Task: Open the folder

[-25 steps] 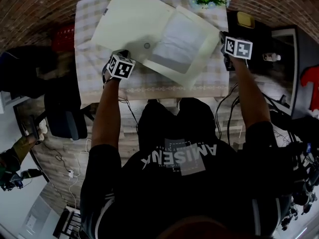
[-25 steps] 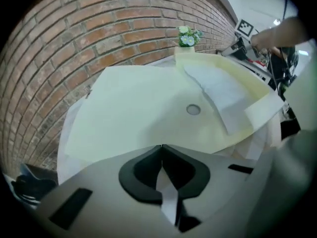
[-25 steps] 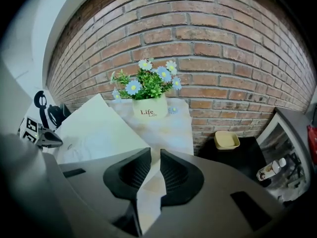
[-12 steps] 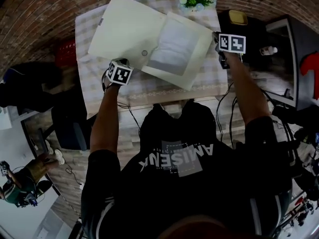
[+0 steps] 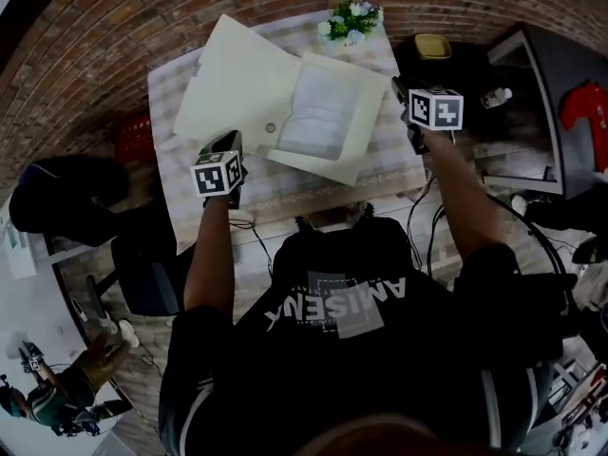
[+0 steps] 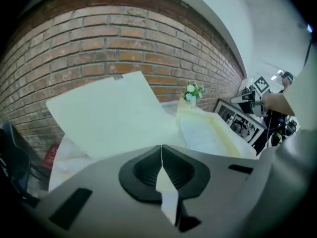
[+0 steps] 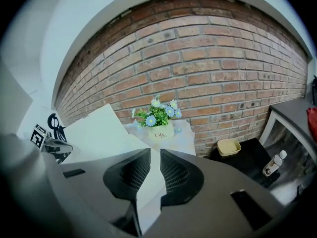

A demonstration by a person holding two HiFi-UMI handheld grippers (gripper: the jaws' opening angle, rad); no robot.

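Your left tongs [image 6: 161, 150]: jaws pressed together, pinching the folder's [image 5: 247, 84] thin pale edge at its 7 o'clock corner.
Your right tongs [image 7: 151, 155]: jaws narrow, with a pale strip of the folder clamped between them at its 3 o'clock edge.
Folder: spread open over the checked table [image 5: 166, 169] at your 12 o'clock, left cover tilted up, white sheets [image 5: 318, 117] in its right half.
Flower pot [image 5: 349, 17]: just beyond the folder, at its 1 o'clock.

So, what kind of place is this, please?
Probably an informal workroom or studio: a bare brick wall, a small table with a checked cloth and a folder on it, and cables trailing on the floor.
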